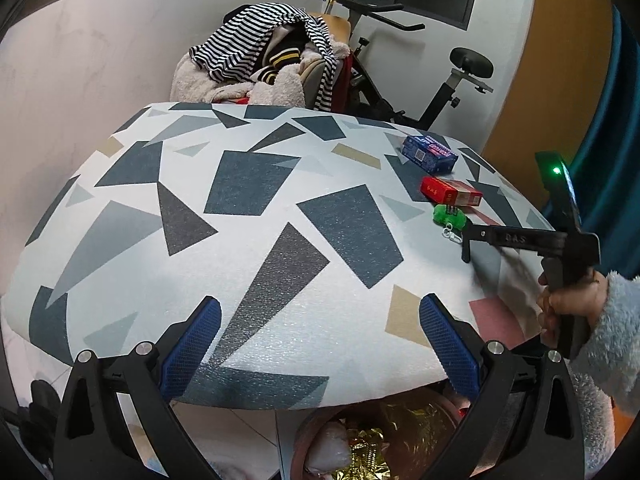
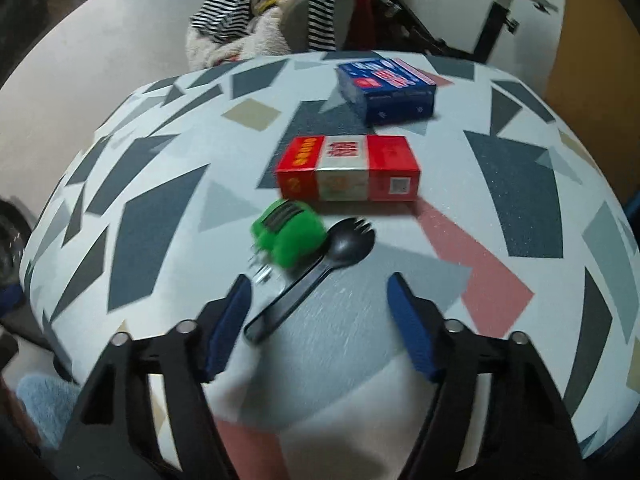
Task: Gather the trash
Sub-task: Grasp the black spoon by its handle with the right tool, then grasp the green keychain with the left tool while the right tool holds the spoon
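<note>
Both grippers hover over the patterned bench (image 1: 256, 216) with jaws spread wide and holding nothing. The right gripper (image 2: 320, 312) sits low over a black spork (image 2: 316, 276) — its handle end lies between the blue pads, nearer the left one, untouched. The spork's head rests against a green plush keychain (image 2: 288, 236). Just behind them lies a red box (image 2: 348, 168), and farther back a blue box (image 2: 386, 90). The left gripper (image 1: 320, 344) hangs at the near edge, above a bin (image 1: 384, 440) holding crinkled gold foil.
</note>
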A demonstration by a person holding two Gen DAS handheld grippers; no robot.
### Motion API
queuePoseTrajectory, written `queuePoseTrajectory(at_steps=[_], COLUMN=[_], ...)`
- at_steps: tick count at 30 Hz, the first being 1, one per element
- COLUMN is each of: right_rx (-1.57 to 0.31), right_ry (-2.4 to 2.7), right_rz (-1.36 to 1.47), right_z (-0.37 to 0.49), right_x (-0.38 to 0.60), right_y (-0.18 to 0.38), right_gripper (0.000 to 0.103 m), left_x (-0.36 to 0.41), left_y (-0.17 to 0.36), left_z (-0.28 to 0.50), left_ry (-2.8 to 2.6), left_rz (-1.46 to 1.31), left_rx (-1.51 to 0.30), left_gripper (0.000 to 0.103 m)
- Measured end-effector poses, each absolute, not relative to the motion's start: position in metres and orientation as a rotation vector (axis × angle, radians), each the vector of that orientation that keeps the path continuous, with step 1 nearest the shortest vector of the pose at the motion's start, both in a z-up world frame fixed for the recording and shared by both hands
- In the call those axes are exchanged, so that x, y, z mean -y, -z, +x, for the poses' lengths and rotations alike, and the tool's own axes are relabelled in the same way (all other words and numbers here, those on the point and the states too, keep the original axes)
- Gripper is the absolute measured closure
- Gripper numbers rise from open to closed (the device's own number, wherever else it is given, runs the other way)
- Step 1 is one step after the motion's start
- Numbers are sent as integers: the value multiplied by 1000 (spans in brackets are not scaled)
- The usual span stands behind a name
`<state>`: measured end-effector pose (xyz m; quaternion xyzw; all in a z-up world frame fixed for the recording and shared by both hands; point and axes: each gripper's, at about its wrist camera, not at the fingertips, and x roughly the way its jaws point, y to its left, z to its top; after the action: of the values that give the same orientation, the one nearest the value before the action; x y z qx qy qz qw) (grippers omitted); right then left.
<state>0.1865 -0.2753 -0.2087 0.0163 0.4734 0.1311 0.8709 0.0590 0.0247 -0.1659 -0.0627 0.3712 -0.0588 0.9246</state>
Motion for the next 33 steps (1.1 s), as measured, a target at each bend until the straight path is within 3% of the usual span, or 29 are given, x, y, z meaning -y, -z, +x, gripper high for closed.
queuePoseTrajectory(at_steps=[7, 13, 15, 16, 33], right_rx=[-1006, -1011, -1015, -1016, -981], right_ry=[-220, -208, -221, -225, -252], right_rz=[-35, -64, -89, -94, -65], right_z=[202, 203, 203, 201, 197], right_x=[266, 269, 274, 278, 292], right_y=[211, 212, 211, 211, 213], right_gripper=[46, 71, 87, 90, 89], left_x=[-29, -24, -22, -20, 46], left_y=[171, 169, 168, 168, 174], left_z=[64, 71, 75, 79, 154], left_ry=[117, 146, 165, 180, 357], left_rz=[-145, -152, -165, -172, -291], left_rx=[-774, -772, -773, -776, -887], left_gripper=[6, 6, 6, 6, 6])
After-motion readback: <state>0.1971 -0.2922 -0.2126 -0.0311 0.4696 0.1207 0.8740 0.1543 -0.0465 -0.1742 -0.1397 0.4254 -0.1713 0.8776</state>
